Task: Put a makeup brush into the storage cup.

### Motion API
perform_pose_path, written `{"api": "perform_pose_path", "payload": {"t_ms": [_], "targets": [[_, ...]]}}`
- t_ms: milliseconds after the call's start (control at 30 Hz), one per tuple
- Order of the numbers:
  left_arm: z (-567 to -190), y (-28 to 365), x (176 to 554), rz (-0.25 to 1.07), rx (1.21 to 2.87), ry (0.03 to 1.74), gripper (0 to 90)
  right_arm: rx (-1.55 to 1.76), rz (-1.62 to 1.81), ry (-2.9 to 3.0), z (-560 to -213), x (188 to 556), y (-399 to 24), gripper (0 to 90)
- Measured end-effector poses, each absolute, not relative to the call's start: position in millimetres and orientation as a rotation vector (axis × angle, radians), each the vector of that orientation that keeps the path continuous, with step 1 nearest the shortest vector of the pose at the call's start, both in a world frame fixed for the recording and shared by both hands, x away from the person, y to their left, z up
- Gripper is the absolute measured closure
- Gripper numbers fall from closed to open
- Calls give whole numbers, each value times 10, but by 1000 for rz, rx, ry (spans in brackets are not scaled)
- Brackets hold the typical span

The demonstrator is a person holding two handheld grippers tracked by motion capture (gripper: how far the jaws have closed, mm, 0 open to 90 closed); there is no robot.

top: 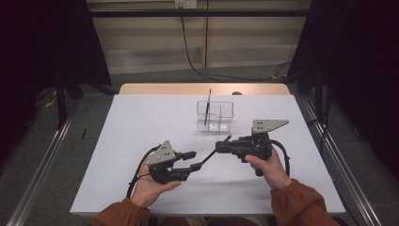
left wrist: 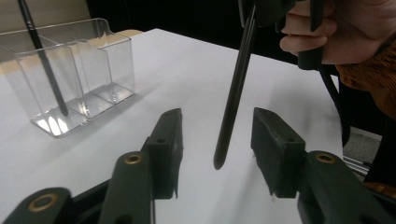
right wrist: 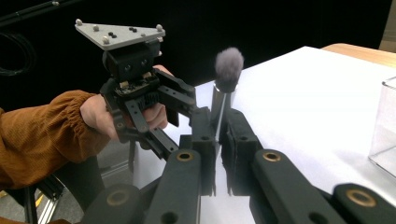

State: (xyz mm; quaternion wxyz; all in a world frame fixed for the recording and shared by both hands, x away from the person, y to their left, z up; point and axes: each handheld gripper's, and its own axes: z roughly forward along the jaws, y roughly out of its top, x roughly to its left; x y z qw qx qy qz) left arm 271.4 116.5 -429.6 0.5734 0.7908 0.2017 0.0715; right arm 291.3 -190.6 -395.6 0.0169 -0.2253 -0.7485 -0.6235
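Makeup brush (left wrist: 233, 93) clamped in right gripper (right wrist: 218, 135), apparently untouched between left gripper (left wrist: 217, 135) jaws

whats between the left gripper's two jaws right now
The black handle end of the makeup brush hangs between the open jaws of the left gripper, touching neither pad in the left gripper view. The right gripper clamps it near its bristles.

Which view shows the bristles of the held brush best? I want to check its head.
The right gripper view: the brush stands in the shut right claw, its grey fluffy head clear against the dark. The left gripper view shows its black handle end between open jaws; the high view shows a thin dark stick between both claws.
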Motion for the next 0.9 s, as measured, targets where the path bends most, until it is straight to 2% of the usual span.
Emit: {"api": "perform_pose_path", "payload": {"t_ms": [267,367,667,900], "targets": [[-4248,1300,2721,214,1820,571,245,-723,-1933,-2345,-3949,2914,-1945,840],[-4248,1372,2721,234,1809,607,172,-734,-1932,-2347,-3947,2918,-1959,840],[-4211,1608,2699,274,1779,685,62,-748,-1927,-2355,-3943,2916,-1984,840],[-4185,1828,2639,333,1761,734,22,-769,-1927,-2366,-3938,2928,-2020,840]]}}
